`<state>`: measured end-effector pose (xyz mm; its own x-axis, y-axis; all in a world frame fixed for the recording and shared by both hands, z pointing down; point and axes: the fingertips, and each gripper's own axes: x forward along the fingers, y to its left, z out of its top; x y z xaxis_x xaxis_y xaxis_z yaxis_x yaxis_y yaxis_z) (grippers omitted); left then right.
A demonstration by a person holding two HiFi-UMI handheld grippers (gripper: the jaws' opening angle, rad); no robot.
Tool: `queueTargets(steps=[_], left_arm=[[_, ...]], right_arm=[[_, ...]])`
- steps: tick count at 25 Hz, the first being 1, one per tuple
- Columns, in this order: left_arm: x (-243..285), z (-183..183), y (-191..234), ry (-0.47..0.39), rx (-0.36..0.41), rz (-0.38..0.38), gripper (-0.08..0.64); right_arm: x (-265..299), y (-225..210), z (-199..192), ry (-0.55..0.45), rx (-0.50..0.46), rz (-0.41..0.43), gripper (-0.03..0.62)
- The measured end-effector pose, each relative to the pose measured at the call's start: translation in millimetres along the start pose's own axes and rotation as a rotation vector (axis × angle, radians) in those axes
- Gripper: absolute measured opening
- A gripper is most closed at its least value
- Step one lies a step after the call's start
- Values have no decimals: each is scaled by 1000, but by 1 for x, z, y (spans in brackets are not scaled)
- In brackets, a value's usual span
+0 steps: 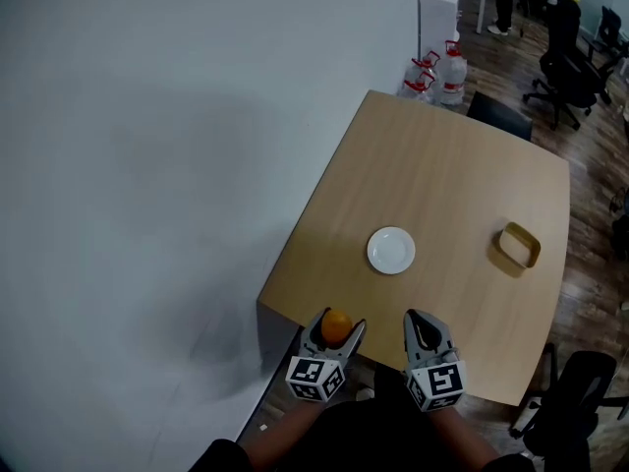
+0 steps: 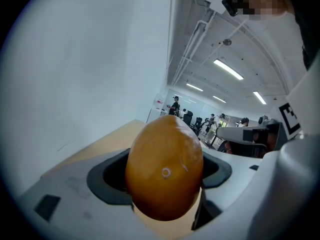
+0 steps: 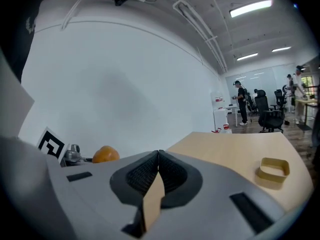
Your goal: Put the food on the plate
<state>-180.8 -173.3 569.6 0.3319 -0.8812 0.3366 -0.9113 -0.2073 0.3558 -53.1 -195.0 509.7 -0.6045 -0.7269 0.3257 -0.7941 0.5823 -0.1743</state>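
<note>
An orange fruit (image 1: 336, 325) sits between the jaws of my left gripper (image 1: 336, 324), which is shut on it at the near edge of the table. In the left gripper view the orange fruit (image 2: 165, 171) fills the middle. It shows small at the left in the right gripper view, as the orange fruit (image 3: 105, 154). My right gripper (image 1: 423, 326) is beside the left one, shut with nothing in it. A small white plate (image 1: 391, 250) lies bare on the wooden table (image 1: 442, 195), ahead of both grippers.
A shallow tan tray (image 1: 518, 245) lies at the table's right side, also seen as the tan tray (image 3: 273, 170). A white wall runs along the left. Water jugs (image 1: 438, 74) stand beyond the far corner. Office chairs (image 1: 570, 57) are at the back and one at the lower right.
</note>
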Motion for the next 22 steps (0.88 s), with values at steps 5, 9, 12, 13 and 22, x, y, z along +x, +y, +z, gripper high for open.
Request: queueTargets(steps=[5,9,12,13,22], left_arm=[[62,-5,9,47,52,-28,342],[106,-20,16,85,102,-37,344],[138,-33,20,134,145,-53,342],[149,-37,22,151,155,-57,342],[222,-62,36,238,244,-68,342]], right_arm=[[29,-21,-8,58,8,2,60],[46,-35,-14,92,39,16,60],[58,-47,-17,118,33,13,60],[62,-51,-18,126,32,10,60],[66,-98,-25,133,92,-64,60]])
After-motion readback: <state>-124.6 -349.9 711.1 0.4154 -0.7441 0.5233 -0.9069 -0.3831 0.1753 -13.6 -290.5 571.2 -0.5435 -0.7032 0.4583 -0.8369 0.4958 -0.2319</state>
